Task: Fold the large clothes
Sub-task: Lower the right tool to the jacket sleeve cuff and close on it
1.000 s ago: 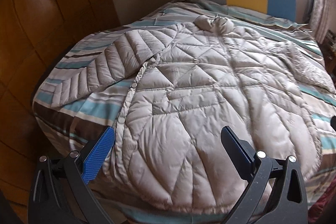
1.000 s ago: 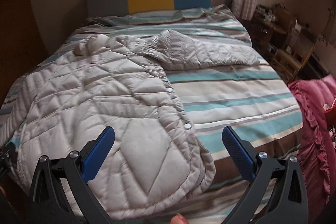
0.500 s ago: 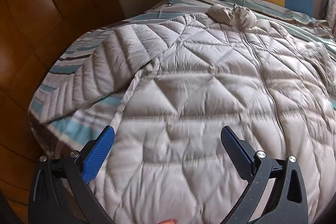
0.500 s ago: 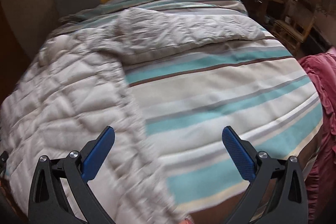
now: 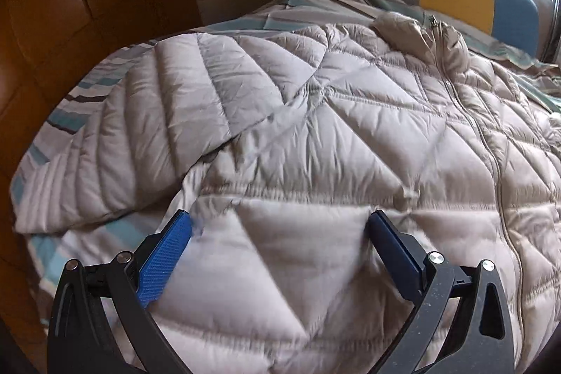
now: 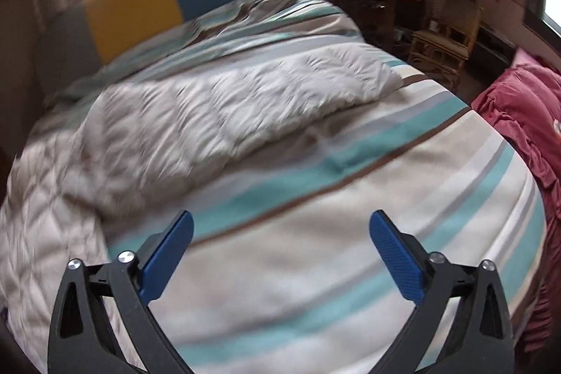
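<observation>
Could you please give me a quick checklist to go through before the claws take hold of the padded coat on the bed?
1. Left claw open, nothing gripped: ok.
2. Right claw open, though its jaws have just been closing a little: ok.
3. Coat spread flat, zipped: ok.
4. Sleeves out to the sides, left sleeve and right sleeve: ok.
5. Right claw over the coat: not ok, only striped bedding lies between its jaws.
6. Left claw touching fabric: cannot tell.
</observation>
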### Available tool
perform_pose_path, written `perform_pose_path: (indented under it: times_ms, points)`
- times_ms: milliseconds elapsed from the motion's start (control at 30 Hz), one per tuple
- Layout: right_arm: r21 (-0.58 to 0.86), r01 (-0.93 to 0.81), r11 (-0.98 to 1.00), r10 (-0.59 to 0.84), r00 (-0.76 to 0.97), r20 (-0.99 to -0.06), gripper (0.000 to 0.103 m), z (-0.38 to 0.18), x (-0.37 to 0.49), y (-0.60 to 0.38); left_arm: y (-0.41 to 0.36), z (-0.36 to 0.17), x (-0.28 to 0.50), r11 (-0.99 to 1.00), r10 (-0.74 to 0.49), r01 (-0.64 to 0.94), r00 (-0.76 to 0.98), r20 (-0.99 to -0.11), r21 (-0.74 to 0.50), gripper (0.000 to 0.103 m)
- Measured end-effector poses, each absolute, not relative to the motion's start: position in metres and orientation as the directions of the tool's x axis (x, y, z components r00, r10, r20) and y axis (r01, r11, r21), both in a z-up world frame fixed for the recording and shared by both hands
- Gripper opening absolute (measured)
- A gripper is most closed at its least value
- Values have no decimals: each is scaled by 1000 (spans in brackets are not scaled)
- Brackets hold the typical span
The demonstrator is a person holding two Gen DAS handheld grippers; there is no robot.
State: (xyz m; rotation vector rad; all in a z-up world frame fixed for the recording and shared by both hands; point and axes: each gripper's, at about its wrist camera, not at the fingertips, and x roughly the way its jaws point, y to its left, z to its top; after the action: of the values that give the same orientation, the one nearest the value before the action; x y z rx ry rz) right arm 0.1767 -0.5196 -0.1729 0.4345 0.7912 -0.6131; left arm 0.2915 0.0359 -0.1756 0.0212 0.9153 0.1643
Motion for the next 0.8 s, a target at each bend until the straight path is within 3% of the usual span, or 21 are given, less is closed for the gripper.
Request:
perform_pose_path:
  times_ms: [67,300,633,800]
  points:
    - [111,666,738,-369,536,-760,88,-177,190,-530,35,-180,296,987,151,-134,594,-790,88,100]
    - [87,693,716,-428,534,-729,88,-186,225,-563,31,-190,289,984,175,-133,622,-763,118,100]
    - [79,713,697,-399,477,-783,85,-212,259,-590,31,-193,291,985,173,-130,616,-769,117,100]
    - [13,680,733,-414,462,-784,69,-215,270,-584,31,-193,291,984,175,-130,617,-767,120,100]
